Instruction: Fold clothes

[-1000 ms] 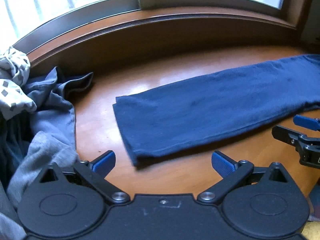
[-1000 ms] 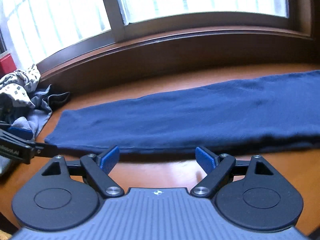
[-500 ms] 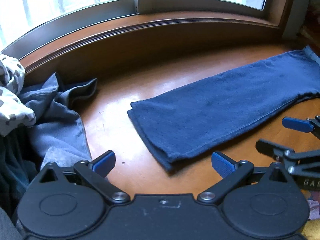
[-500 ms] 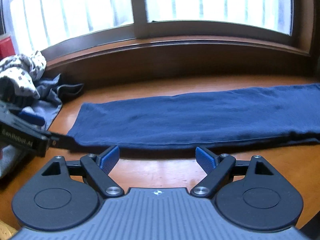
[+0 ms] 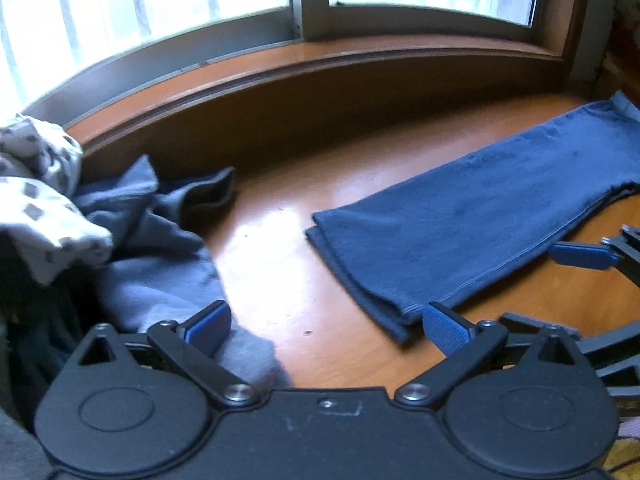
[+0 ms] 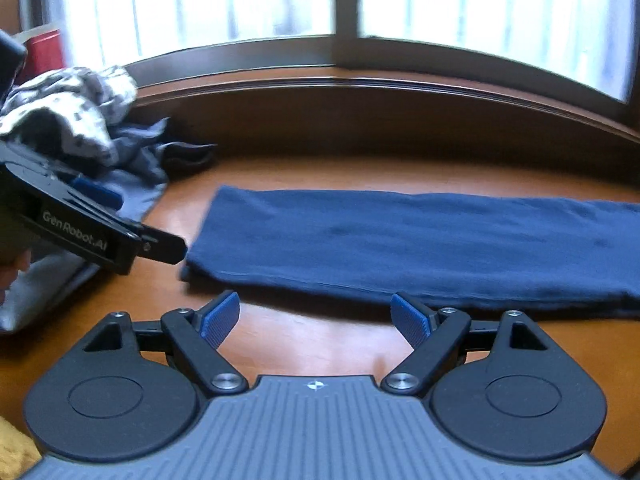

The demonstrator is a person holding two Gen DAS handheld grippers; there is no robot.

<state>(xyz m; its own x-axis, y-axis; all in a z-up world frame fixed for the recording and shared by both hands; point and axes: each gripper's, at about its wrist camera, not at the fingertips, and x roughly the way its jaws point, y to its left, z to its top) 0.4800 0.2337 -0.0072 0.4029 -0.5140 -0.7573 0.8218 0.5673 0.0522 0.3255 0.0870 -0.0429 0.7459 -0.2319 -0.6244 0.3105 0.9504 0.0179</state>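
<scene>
Navy knit, folded into a long strip: the navy garment [image 5: 472,232] lies flat on the wooden tabletop [image 5: 280,280] below the window sill [image 5: 360,60]. In your left wrist view it runs from the far right corner down to its hemmed end, which sits just beside your left gripper's [image 5: 324,326] right-hand blue pad [image 5: 444,328]. The jaws of that gripper are spread wide and hold nothing. The left-hand pad overlaps a heap of grey clothes [image 5: 152,264], with a white patterned cloth [image 5: 44,200] bunched on top of the heap at far left; contact between pad and heap cannot be judged. At the right edge your right gripper [image 5: 580,254] shows one blue pad, hovering near the garment's near edge.

In your right wrist view the navy garment [image 6: 420,248] stretches across the tabletop [image 6: 320,344] from centre-left to the right edge, its near edge just ahead of your right gripper [image 6: 316,318]. Its jaws are spread too, empty, over bare wood. Your left gripper [image 6: 100,236] enters from the left, its tip close to the garment's left end, apart from it. Behind it sit the grey clothes [image 6: 140,184] and the white patterned cloth [image 6: 68,112], against the sill [image 6: 360,80].
</scene>
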